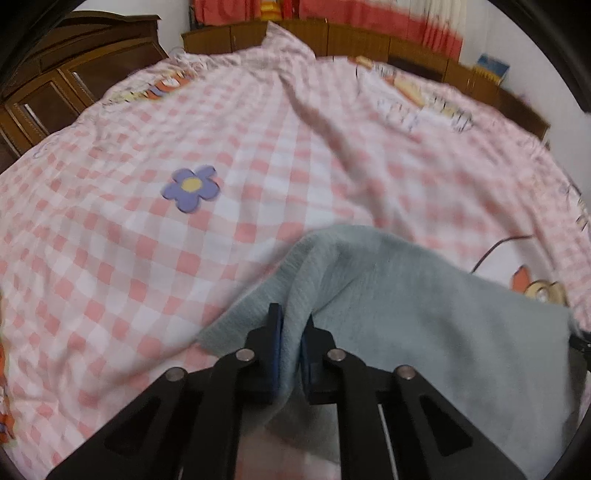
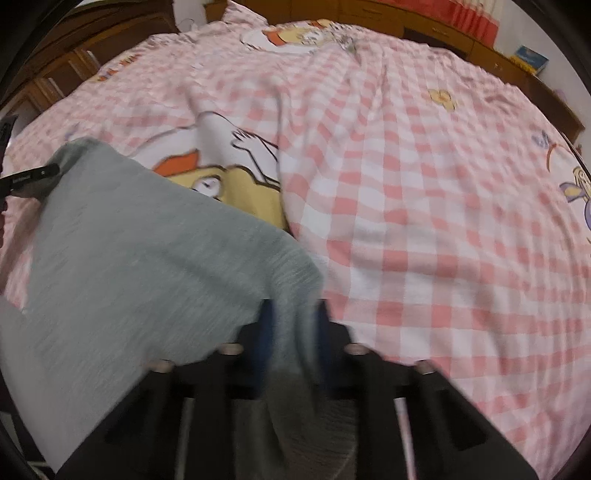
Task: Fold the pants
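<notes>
— What is seen from the left wrist?
— The left gripper (image 1: pixel 293 325) is pinched on one edge of the grey pants (image 1: pixel 424 295), which are stretched away to its right, above the checked bedcover (image 1: pixel 147 240).

— And from the right wrist?
— The right gripper (image 2: pixel 293 314) is clamped on the opposite edge; the pants (image 2: pixel 140 258) are spread to its left. The cloth is judged equally near both, so both must be carried forward together.

A home bedroom. A bed (image 1: pixel 258 155) under a pink-and-white checked cover printed with cartoon figures and a purple flower (image 1: pixel 191 187) fills both views; dark wooden cupboards (image 1: pixel 62 85), a wooden headboard (image 1: pixel 354 40) and red-striped curtains (image 1: pixel 369 14) surround it.
</notes>
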A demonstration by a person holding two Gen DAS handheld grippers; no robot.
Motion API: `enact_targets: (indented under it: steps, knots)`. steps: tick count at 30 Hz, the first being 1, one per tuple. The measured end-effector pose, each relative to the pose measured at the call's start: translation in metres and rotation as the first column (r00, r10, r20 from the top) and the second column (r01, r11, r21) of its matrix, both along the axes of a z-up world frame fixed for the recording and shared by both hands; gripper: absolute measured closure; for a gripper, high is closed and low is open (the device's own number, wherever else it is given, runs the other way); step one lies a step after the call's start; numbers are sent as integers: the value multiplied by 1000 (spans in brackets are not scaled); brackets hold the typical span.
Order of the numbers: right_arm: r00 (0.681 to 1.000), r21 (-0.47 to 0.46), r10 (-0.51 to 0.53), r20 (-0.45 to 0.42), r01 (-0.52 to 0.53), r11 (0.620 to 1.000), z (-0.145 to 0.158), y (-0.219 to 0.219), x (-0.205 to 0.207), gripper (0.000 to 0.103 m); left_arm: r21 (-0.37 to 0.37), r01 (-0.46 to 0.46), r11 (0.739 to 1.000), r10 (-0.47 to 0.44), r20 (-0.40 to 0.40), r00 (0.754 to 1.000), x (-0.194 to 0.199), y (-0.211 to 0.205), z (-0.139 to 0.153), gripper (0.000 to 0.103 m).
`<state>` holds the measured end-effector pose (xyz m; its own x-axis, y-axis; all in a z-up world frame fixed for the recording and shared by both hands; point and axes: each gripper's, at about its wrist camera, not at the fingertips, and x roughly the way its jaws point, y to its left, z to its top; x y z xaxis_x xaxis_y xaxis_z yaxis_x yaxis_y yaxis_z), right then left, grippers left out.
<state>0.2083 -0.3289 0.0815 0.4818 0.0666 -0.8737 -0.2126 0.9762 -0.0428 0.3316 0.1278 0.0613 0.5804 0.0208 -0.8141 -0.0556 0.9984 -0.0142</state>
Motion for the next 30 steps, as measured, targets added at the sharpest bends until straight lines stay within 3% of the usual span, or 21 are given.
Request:
enact_targets:
  steps: [7, 15, 22, 28, 30]
  knots:
    - [992, 45, 46, 117, -52, 998, 45, 11, -35, 92, -29, -30, 999, 33, 125, 992, -46, 22, 60, 96]
    - [961, 48, 151, 232, -167, 985, 84, 28, -122, 92, -98, -39, 994, 62, 247, 967, -151, 47, 95, 96]
    - [949, 4, 229, 215, -236, 972, 69, 38, -194, 92, -106, -74, 992, 100, 272, 957, -246, 58, 80, 96]
    - [954, 18, 257, 152, -263, 965, 36, 39, -238, 92, -131, -109, 985, 133, 190, 973, -288, 74, 37, 95]
    - [957, -15, 263, 124, -264, 965, 18, 44, -247, 92, -100, -131, 986, 145, 156, 977, -295, 73, 22, 87]
